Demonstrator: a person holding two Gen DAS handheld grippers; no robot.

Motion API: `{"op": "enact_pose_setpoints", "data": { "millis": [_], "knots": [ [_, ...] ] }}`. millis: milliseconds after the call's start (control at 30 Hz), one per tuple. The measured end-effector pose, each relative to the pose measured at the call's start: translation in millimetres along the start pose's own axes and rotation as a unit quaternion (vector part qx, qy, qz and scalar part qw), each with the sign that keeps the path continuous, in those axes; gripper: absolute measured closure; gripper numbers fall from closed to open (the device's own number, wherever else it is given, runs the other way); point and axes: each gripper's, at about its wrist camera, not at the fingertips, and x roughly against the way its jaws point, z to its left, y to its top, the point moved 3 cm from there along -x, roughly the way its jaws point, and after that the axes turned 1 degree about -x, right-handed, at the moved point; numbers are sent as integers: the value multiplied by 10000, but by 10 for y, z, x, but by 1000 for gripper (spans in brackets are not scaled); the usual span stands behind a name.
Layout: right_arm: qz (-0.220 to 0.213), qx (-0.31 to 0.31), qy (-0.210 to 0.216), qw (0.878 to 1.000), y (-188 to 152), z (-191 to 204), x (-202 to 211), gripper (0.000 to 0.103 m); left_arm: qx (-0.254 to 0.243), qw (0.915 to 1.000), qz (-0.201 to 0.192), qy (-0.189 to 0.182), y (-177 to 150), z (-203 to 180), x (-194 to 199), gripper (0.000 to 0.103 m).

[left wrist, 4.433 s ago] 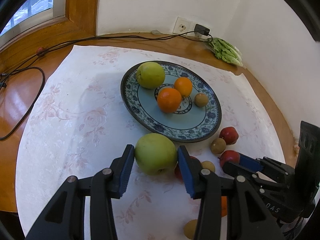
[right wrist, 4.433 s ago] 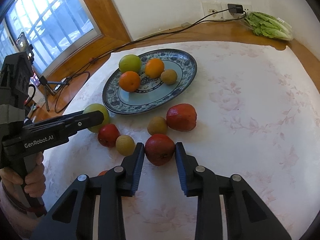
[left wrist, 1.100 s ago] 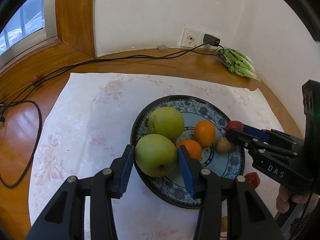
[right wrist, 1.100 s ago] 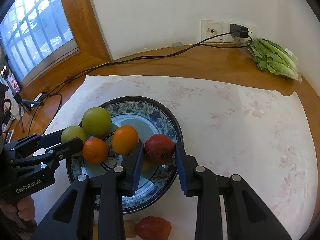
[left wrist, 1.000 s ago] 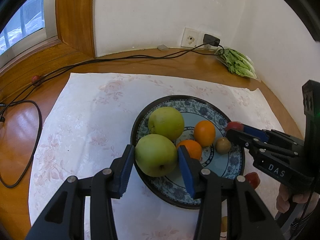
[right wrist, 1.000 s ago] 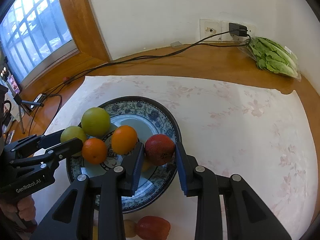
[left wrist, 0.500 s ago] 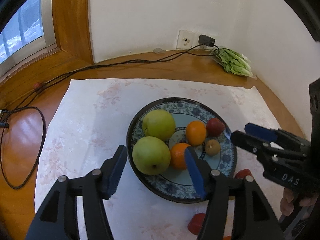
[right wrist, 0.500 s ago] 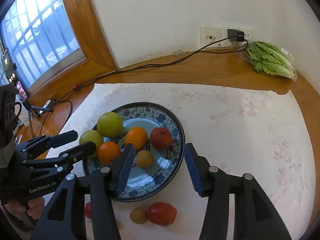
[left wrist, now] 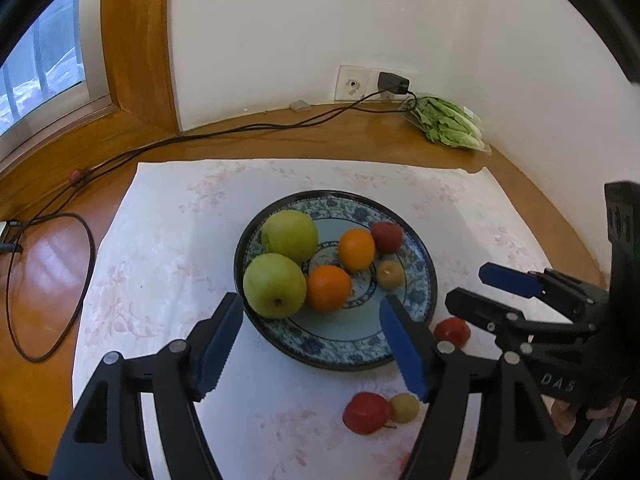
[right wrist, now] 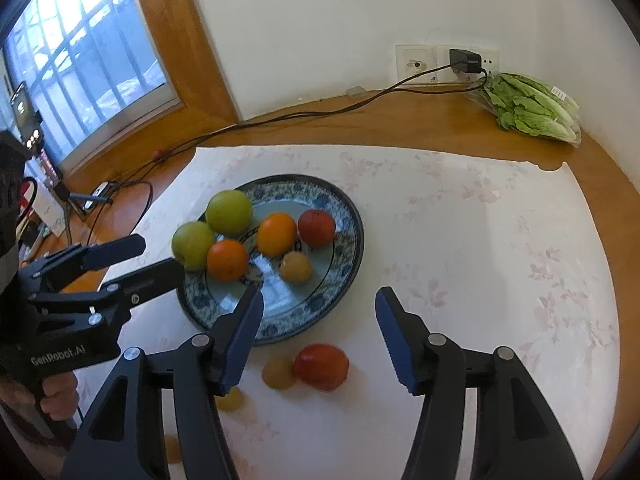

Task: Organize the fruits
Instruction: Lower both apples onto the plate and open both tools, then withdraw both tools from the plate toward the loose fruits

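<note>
A blue patterned plate (left wrist: 340, 360) holds two green apples (left wrist: 274, 285), two oranges (left wrist: 329, 288), a red fruit (left wrist: 386, 237) and a small brown fruit (left wrist: 390, 274). My left gripper (left wrist: 310, 308) hovers over the plate's near rim, its jaws opening, and the nearer green apple lies free just beyond its pads. My right gripper (right wrist: 320, 300) hangs above the plate's (right wrist: 320, 320) right rim, jaws opening, nothing between them. The red fruit (right wrist: 316, 228) rests on the plate ahead of it. Each gripper also shows in the other's view: right gripper (left wrist: 466, 285), left gripper (right wrist: 160, 255).
Loose on the floral cloth (left wrist: 168, 248) lie red fruits (left wrist: 453, 331) (left wrist: 367, 412) and a small brown fruit (left wrist: 404, 408) near the plate's front. A bag of lettuce (left wrist: 448, 124), a wall socket (left wrist: 352, 84) and a black cable (left wrist: 240, 132) sit at the back. A phone on a tripod (right wrist: 28, 120) stands far left.
Both grippers have opened and drawn back and up. The green apple left the left gripper's pads and the red fruit left the right's; both now rest on the plate.
</note>
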Motion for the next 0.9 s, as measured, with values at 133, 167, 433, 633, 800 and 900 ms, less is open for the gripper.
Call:
{"op": "enact_pose_setpoints", "data": {
  "millis": [133,167,433,633,800,900],
  "knots": [
    [0,34,25,10000,-85,29,73,43,94,10000,31,0,-61,22,61,28],
    [4,22,28,10000,-111,29,97,43,110,9999,37,6,-70,28,67,28],
    [-78,-98,41,9999,-242,19,244,43,238,9995,206,86,-210,87,78,28],
    [-90,-199,3,9998,-339,-15,292,43,250,9993,265,20,-301,49,101,28],
    [-90,-281,3,9996,-425,-64,305,43,170,9993,338,-21,-376,-27,100,28],
    [-69,-296,2,9995,-474,-85,299,43,135,9991,405,-42,-434,-66,82,28]
  ]
}}
